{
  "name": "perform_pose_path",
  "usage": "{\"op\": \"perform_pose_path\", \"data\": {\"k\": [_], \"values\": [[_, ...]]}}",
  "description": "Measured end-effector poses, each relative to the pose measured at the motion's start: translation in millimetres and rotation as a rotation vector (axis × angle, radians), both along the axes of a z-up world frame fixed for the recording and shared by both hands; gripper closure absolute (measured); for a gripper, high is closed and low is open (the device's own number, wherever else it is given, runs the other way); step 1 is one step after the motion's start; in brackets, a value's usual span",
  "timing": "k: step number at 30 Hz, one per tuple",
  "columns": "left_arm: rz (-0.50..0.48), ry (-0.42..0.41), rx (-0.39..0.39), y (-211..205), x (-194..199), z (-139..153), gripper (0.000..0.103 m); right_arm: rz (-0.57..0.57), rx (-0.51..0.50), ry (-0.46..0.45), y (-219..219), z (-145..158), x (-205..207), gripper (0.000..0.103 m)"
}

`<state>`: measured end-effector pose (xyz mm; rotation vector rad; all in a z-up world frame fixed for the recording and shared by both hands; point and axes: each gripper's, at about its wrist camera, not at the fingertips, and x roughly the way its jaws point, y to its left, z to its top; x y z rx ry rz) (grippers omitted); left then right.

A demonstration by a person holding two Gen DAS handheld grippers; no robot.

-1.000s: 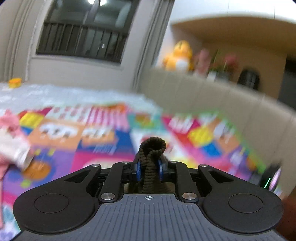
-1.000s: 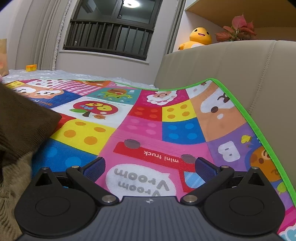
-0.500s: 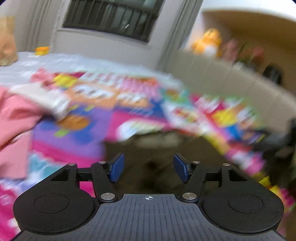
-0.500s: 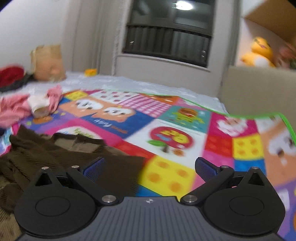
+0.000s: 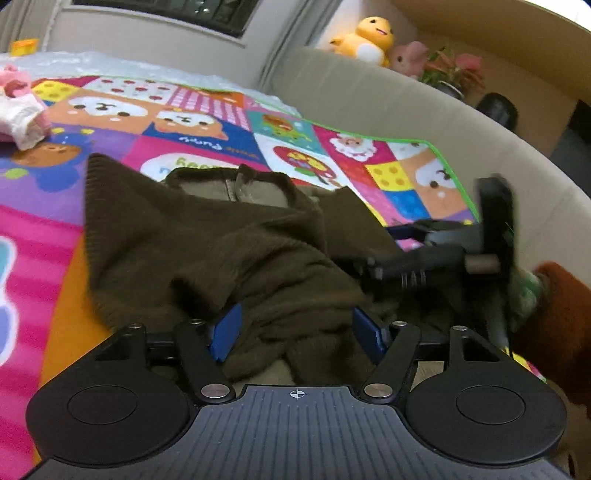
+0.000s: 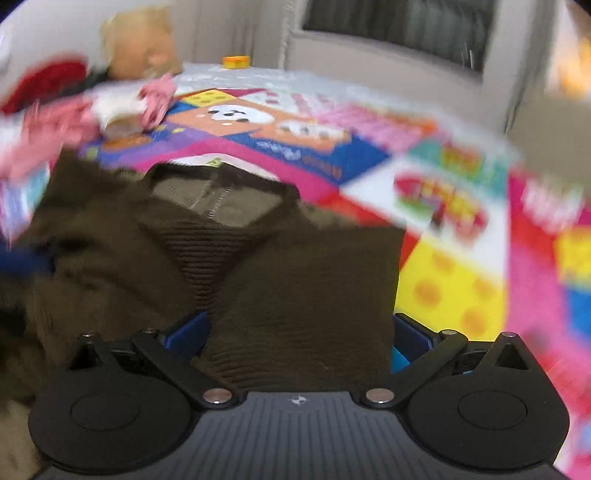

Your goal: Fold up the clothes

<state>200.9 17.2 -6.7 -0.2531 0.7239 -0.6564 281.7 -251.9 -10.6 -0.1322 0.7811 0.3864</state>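
Note:
A dark brown knit sweater (image 5: pixel 184 236) lies rumpled on a colourful play mat (image 5: pixel 37 240), neck opening toward the window. My left gripper (image 5: pixel 297 328) is open just above a bunched fold near its hem, and its blue pads stand apart from the cloth. In the left wrist view my right gripper (image 5: pixel 373 262) reaches in from the right over the sweater. In the blurred right wrist view the right gripper (image 6: pixel 299 332) is open wide over a flat ribbed part of the sweater (image 6: pixel 295 266), which shows between its pads without being pressed.
Pink and white clothes (image 5: pixel 22 118) lie at the mat's far left, also in the right wrist view (image 6: pixel 55 122). A beige sofa back (image 5: pixel 406 110) curves along the right, with a yellow plush duck (image 5: pixel 369 35) on it. An orange-red sleeve (image 5: pixel 561 314) is at the right edge.
My left gripper let go of the brown knit fold, opened and sank toward the sweater. My right gripper swung left from bare mat to over the sweater, staying open.

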Motion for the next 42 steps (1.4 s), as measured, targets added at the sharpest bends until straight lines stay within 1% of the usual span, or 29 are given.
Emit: {"op": "perform_pose_path", "data": {"k": [2,3,4,6,8,9,11,14,16,18,20,21,22,25,26,27,28,29,30,31,32,33,34,35,38,39,40,41,42], "values": [[0.015,0.013,0.028,6.4,-2.8,4.6,0.029,-0.005,0.029,-0.013,-6.2,-3.6,-5.3,0.000],[0.026,0.023,0.049,9.6,-3.2,7.0,0.029,-0.006,0.017,-0.032,-4.3,-5.1,-9.9,0.000],[0.033,0.032,0.042,13.2,-3.2,9.3,0.029,-0.005,-0.013,-0.056,0.7,-5.7,-14.3,0.000],[0.055,0.055,-0.046,26.6,0.6,17.8,0.024,0.004,-0.065,-0.095,9.4,-5.4,-19.1,0.000],[0.111,0.073,-0.158,40.2,5.0,26.4,0.021,0.007,-0.072,-0.102,9.7,-4.8,-18.1,0.000],[0.142,0.081,-0.194,43.7,10.1,29.1,0.021,0.003,-0.058,-0.098,7.2,-4.9,-17.1,0.000],[0.213,0.103,-0.209,47.0,21.0,30.5,0.021,-0.013,-0.023,-0.099,0.8,-3.7,-17.0,0.000],[0.273,0.171,-0.193,43.2,42.2,22.8,0.022,-0.048,0.004,-0.165,-6.3,5.6,-25.5,0.000],[0.250,0.193,-0.178,35.6,52.1,15.6,0.030,-0.064,0.049,-0.217,-15.9,19.1,-33.2,0.000],[0.226,0.215,-0.162,27.9,62.0,8.4,0.079,-0.083,0.091,-0.257,-26.9,31.3,-38.7,0.000],[0.201,0.212,-0.137,18.7,68.6,4.1,0.083,-0.111,0.098,-0.278,-36.8,38.0,-39.2,0.000],[0.190,0.187,-0.132,15.1,70.0,5.7,0.084,-0.123,0.089,-0.284,-40.5,39.6,-38.6,0.000],[0.181,0.152,-0.132,13.5,70.6,11.3,0.084,-0.136,0.084,-0.293,-43.9,41.0,-38.5,0.000],[0.153,-0.038,-0.131,12.2,60.0,45.9,0.085,-0.168,0.081,-0.327,-50.6,47.0,-40.0,0.000],[0.150,-0.116,-0.098,11.6,54.6,58.4,0.085,-0.164,0.085,-0.342,-49.4,51.1,-41.0,0.000],[0.149,-0.171,-0.054,10.2,51.4,65.7,0.085,-0.160,0.090,-0.356,-48.2,55.3,-42.0,0.000],[0.151,-0.202,-0.011,9.5,49.6,68.5,0.085,-0.156,0.094,-0.371,-47.0,59.5,-43.0,0.005],[0.156,-0.201,0.039,7.8,50.8,63.5,0.085,-0.152,0.099,-0.386,-45.8,63.7,-44.0,0.015],[0.161,-0.200,0.088,6.1,52.0,58.5,0.085,-0.147,0.103,-0.400,-44.6,67.9,-45.0,0.019],[0.167,-0.186,0.136,4.1,54.4,49.0,0.084,-0.123,0.119,-0.390,-40.6,70.8,-44.1,0.026],[0.176,-0.165,0.195,1.3,56.9,36.1,0.084,-0.085,0.142,-0.365,-34.9,72.8,-42.0,0.031],[0.184,-0.144,0.254,-1.4,59.4,23.3,0.082,-0.047,0.158,-0.327,-27.9,71.0,-38.4,0.033],[0.191,-0.131,0.273,-0.4,60.5,14.7,0.081,-0.009,0.169,-0.280,-20.0,67.0,-34.0,0.035],[0.197,-0.117,0.292,0.6,61.5,6.1,0.076,0.025,0.147,-0.232,-10.7,58.5,-29.4,0.035],[0.228,-0.094,0.240,17.3,56.6,11.7,0.064,0.085,0.003,-0.111,13.7,20.7,-17.4,0.035],[0.238,-0.109,0.236,21.4,52.8,19.7,0.055,0.090,-0.034,-0.095,17.6,7.9,-15.8,0.035],[0.248,-0.123,0.231,25.5,48.9,27.8,0.054,0.088,-0.040,-0.099,17.9,2.2,-16.0,0.033],[0.257,-0.137,0.227,29.7,45.0,35.8,0.057,0.084,-0.032,-0.106,16.9,0.5,-16.5,0.032],[0.254,-0.154,0.198,32.2,40.4,45.2,0.056,0.080,-0.027,-0.108,16.3,0.2,-16.6,0.031]]}}
